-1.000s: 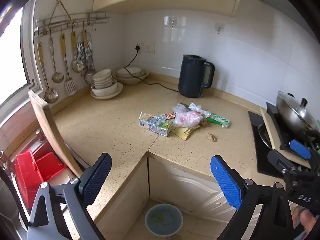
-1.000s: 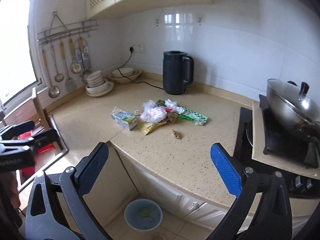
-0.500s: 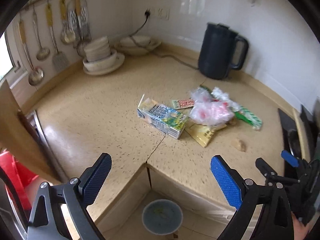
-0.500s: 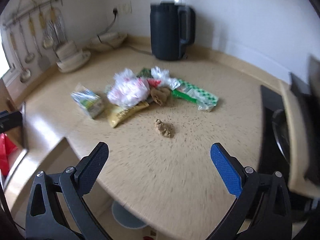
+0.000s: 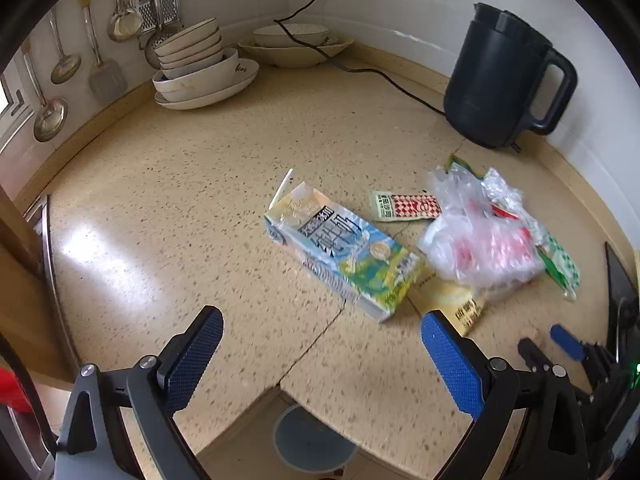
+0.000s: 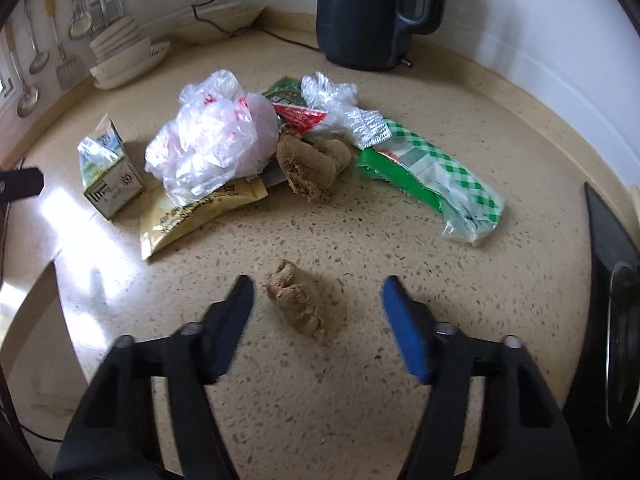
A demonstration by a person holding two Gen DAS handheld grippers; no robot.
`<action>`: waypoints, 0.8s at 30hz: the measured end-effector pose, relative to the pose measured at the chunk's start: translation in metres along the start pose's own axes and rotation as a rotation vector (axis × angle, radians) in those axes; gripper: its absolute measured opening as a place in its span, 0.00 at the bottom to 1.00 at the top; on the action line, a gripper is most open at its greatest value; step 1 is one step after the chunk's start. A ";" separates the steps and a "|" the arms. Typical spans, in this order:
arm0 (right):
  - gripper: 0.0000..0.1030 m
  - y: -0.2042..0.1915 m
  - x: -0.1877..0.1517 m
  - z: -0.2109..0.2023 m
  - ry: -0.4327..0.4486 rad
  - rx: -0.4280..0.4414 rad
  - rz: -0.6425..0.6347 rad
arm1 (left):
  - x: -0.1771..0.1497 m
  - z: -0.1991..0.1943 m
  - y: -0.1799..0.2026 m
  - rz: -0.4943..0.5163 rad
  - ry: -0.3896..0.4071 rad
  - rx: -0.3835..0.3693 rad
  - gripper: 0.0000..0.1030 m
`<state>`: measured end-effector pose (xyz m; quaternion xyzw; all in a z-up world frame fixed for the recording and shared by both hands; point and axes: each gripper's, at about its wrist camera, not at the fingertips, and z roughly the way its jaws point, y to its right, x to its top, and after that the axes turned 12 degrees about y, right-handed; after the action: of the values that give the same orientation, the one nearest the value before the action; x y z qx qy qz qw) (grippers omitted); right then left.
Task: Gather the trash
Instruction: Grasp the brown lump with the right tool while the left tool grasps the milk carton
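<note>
A small brown crumbly lump [image 6: 306, 306] lies alone on the speckled counter [image 6: 360, 400]. My right gripper [image 6: 317, 284] straddles it with its jaws closing; both pads still stand clear of the lump. Behind it is the trash pile: a larger brown lump [image 6: 312, 164], a crumpled plastic bag [image 6: 212, 144], a yellow packet [image 6: 192, 216], a green checked wrapper [image 6: 432, 168] and a milk carton [image 5: 344, 256]. My left gripper [image 5: 320, 316] hovers open over the counter's inner corner, just short of the carton, with nothing between its fingers.
A dark kettle [image 5: 500, 76] stands at the back right, its cord running to the wall socket. Stacked bowls [image 5: 196, 68] and hanging utensils fill the back left. A stove edge [image 6: 612, 264] bounds the right. A round bin [image 5: 312, 440] sits on the floor below the counter's corner.
Both grippers have dropped and moved in towards the counter and the trash. The right gripper's jaws have narrowed from wide open and now flank the small brown lump.
</note>
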<state>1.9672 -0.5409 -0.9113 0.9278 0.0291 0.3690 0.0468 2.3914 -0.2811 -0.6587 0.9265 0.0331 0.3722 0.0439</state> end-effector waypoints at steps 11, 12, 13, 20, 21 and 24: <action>0.24 0.008 0.006 -0.005 0.026 0.052 0.028 | 0.013 0.141 0.021 -0.087 -0.054 0.065 0.95; 0.24 0.008 0.009 -0.006 0.032 0.057 0.027 | 0.015 0.152 0.023 -0.088 -0.066 0.081 0.95; 0.24 0.009 0.011 -0.006 0.035 0.060 0.026 | 0.015 0.172 0.026 -0.087 -0.091 0.101 0.95; 0.24 0.009 0.025 -0.003 0.047 0.113 0.045 | 0.009 0.286 0.028 -0.051 -0.308 0.237 0.93; 0.24 0.007 0.027 -0.001 0.047 0.115 0.044 | 0.006 0.298 0.022 -0.067 -0.318 0.215 0.93; 0.24 0.005 0.029 -0.001 0.052 0.128 0.045 | -0.009 0.332 0.004 -0.116 -0.338 0.179 0.56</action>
<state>1.9874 -0.5427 -0.8900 0.9194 0.0329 0.3914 -0.0216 2.6152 -0.3047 -0.9031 0.9725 0.1118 0.2037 -0.0125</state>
